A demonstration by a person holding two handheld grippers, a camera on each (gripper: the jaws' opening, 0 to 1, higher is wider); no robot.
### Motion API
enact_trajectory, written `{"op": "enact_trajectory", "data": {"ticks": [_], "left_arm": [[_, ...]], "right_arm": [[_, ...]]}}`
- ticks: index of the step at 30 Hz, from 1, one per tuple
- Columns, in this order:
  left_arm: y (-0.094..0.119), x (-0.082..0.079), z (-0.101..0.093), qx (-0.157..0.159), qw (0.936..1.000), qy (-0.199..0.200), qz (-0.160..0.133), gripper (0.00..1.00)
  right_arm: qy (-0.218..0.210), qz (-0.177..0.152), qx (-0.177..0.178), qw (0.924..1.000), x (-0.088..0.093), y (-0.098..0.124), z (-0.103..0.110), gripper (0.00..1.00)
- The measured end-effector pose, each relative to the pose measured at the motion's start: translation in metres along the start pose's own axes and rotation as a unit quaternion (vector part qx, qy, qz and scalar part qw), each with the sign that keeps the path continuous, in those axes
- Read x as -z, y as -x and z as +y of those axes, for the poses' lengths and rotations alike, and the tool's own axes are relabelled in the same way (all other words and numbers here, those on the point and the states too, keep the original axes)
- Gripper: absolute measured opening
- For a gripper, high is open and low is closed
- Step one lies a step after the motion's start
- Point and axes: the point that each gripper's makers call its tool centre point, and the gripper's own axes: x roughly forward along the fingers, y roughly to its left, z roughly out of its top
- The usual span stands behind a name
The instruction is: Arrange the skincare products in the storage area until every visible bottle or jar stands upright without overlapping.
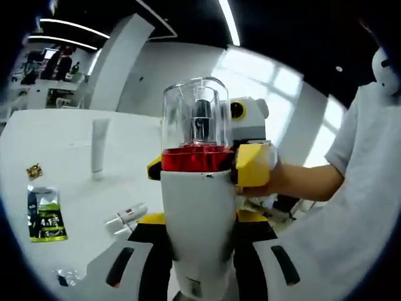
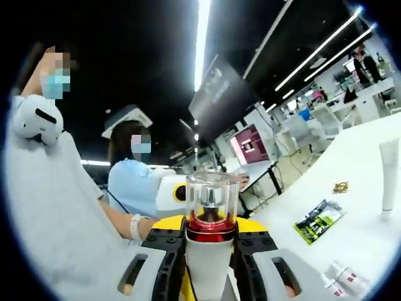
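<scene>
- Your left gripper (image 1: 199,251) has its jaws closed against the white body of a pump bottle (image 1: 197,207), held upright above the white table (image 1: 75,188).
- The bottle carries a red metallic band and a clear cap over the pump head.
- Your right gripper (image 1: 250,164) comes in from the bottle's right in the left gripper view, yellow pads pressed at the red band.
- In the right gripper view, that gripper's (image 2: 210,263) jaws sit tight on the same bottle (image 2: 210,251).
- Beyond the bottle's left, a white tube (image 1: 99,145) stands upright on the table.
- A small white tube (image 1: 127,217) lies flat near the bottle's base.
- A green-and-black sachet (image 1: 45,215) lies further left, a small gold item (image 1: 34,170) behind it.
</scene>
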Motion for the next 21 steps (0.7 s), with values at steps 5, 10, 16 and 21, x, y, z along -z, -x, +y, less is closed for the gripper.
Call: {"op": "enact_trajectory", "data": {"ticks": [5,10,16,21], "left_arm": [[0.001,0.0,0.006,-0.02,0.9998,0.002,-0.006,0.32],[0.003,0.0,0.015,-0.042,0.9991,0.005,-0.007,0.32],[0.009,-0.001,0.03,-0.088,0.996,0.01,-0.01,0.32],[0.012,0.003,0.045,-0.138,0.9904,0.007,0.004,0.32]], "right_arm": [[0.008,0.003,0.027,0.9996,-0.001,-0.002,-0.004,0.23],[0.015,0.017,0.063,0.9978,0.0,-0.005,-0.012,0.24],[0.006,0.011,0.112,0.9936,-0.001,-0.011,-0.02,0.25],[-0.004,0.009,0.159,0.9872,0.002,-0.013,-0.029,0.25]]}}
